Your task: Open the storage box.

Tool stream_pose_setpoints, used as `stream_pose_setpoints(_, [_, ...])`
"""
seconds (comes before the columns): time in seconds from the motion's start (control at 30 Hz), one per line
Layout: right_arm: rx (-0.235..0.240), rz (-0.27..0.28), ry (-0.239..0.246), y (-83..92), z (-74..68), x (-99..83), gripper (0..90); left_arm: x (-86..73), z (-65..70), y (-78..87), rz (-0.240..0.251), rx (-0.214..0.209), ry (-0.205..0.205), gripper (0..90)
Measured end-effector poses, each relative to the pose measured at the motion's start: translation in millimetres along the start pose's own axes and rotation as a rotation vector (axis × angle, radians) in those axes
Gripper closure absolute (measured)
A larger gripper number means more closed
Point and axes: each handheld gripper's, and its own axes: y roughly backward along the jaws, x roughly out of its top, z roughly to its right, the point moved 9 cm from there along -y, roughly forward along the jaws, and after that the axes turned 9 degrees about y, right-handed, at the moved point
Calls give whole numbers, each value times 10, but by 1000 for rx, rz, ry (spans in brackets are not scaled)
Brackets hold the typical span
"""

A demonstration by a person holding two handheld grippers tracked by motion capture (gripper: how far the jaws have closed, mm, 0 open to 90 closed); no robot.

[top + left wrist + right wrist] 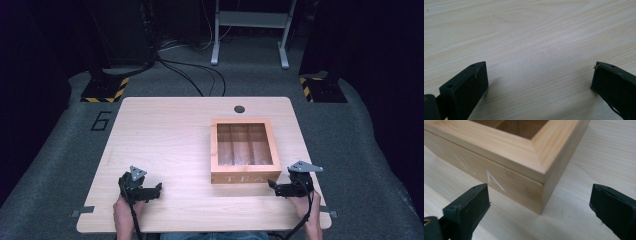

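Observation:
A wooden tea box (245, 150) with a glass-windowed lid and the letters TEA on its front stands right of centre on the pale wooden table (165, 130). My right gripper (273, 188) hovers just off the box's front right corner, pointing left. In the right gripper view its jaws (539, 197) stand wide open, and the box (506, 147) corner lies ahead of the gap with neither pad touching it. My left gripper (159, 188) rests near the table's front left. Its jaws (539, 75) are open over bare tabletop (524, 30).
A round dark grommet (239, 108) sits near the table's far edge behind the box. On the grey carpet beyond are two stand feet with hazard stripes (105, 90) (322, 90), loose cables (200, 75) and a white frame (250, 30).

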Motion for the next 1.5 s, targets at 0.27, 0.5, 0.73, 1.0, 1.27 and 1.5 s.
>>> stream_pose_setpoints(0.27, [9, 46, 25, 19, -25, 121, 225, 2, 0, -4, 4, 1, 2, 4])
stream_pose_setpoints(0.5, [25, 56, 46, 34, -66, 141, 341, 3, 0, -5, 5, 0, 4, 4])
stream_pose_setpoints(0.73, [26, 77, 32, 95, -32, 122, 441, 3, 1, -6, 2, -5, 8, 4])
stream_pose_setpoints(1.0, [16, 90, 27, 109, -30, 120, 470, 4, -1, -7, 1, -6, 9, 4])
stream_pose_setpoints(1.27, [7, 116, 24, 126, -31, 160, 492, 4, -1, -7, 1, -6, 9, 4])
stream_pose_setpoints(1.5, [-6, 145, 37, 146, -24, 240, 495, 3, 1, -7, 2, -6, 9, 4])
